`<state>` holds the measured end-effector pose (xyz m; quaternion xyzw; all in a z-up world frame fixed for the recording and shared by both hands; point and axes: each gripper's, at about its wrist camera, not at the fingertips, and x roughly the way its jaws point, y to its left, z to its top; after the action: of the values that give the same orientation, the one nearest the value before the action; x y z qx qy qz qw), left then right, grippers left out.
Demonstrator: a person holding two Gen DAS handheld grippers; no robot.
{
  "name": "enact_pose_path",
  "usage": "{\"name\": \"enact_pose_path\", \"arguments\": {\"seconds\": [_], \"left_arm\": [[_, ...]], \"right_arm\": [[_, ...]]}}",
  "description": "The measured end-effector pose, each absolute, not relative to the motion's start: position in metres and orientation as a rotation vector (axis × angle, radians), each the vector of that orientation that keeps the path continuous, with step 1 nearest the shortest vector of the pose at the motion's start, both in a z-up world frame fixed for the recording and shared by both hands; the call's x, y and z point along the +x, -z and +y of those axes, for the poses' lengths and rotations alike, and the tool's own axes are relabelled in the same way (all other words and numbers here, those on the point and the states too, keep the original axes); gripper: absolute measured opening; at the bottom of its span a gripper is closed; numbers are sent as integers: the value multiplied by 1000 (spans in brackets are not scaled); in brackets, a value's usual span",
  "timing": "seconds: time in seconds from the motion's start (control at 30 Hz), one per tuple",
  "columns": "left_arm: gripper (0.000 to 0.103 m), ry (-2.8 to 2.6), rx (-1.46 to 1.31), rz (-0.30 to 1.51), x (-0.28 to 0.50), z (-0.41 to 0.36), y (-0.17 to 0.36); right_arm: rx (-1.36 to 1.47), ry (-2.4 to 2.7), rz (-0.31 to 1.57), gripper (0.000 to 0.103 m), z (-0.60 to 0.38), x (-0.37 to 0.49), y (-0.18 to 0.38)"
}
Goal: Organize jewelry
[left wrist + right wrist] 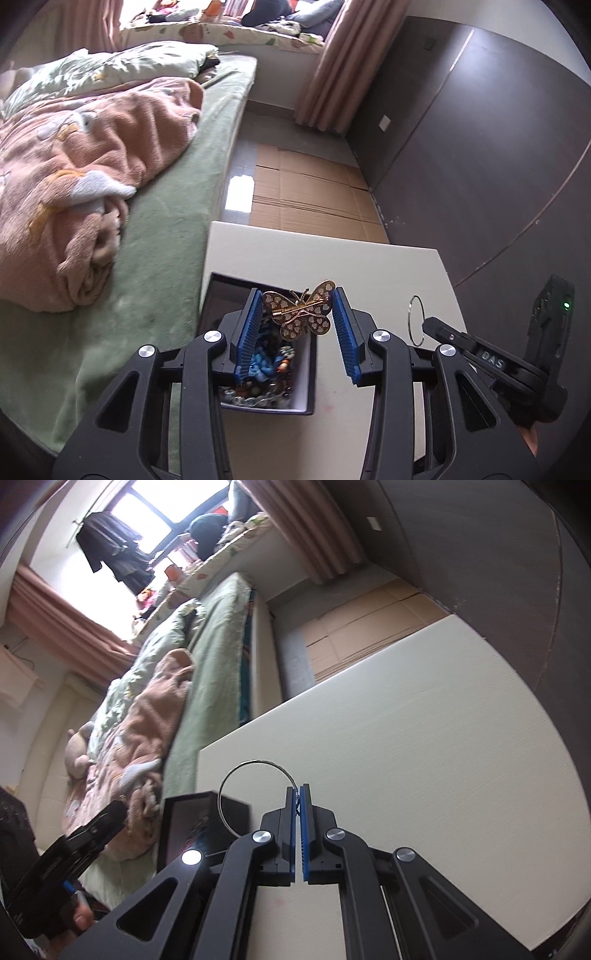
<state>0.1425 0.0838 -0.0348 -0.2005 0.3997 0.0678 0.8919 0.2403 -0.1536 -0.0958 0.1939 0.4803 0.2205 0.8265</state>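
My left gripper [299, 308] is shut on a gold butterfly brooch [301, 312], its blue pads touching the wing edges, and holds it above an open dark jewelry box [258, 369] full of beads and blue pieces. The box stands at the left edge of the cream table [388, 266]. My right gripper [298, 794] is shut on a thin silver hoop ring [255, 794] and holds it upright over the table [406, 738], right of the box [192, 827]. In the left wrist view the hoop [416, 319] and right gripper [432, 326] show at the right.
A bed [166, 221] with a green sheet and a pink blanket [81, 177] runs along the table's left side. Flattened cardboard [306, 192] lies on the floor beyond the table. A dark wall [480, 147] stands to the right.
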Motion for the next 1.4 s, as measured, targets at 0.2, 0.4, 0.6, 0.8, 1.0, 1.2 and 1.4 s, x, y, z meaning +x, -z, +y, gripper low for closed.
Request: {"name": "enact_pose_path", "arguments": {"seconds": [0.2, 0.4, 0.6, 0.8, 1.0, 1.2, 1.4], "left_arm": [[78, -209, -420, 811, 128, 96, 39], [79, -238, -476, 796, 115, 115, 42], [84, -277, -507, 754, 107, 130, 35], [85, -295, -507, 744, 107, 134, 34], [91, -281, -488, 750, 101, 125, 38], [95, -261, -461, 751, 93, 111, 36], [98, -267, -435, 732, 80, 94, 34]], "right_arm": [[412, -547, 999, 2, -133, 227, 89], [380, -617, 1001, 2, -102, 217, 87], [378, -684, 1020, 2, -69, 214, 90], [362, -769, 1048, 18, -42, 215, 95], [391, -689, 998, 66, -78, 214, 85], [342, -591, 952, 87, -117, 205, 74], [286, -498, 932, 96, -144, 188, 68]]}}
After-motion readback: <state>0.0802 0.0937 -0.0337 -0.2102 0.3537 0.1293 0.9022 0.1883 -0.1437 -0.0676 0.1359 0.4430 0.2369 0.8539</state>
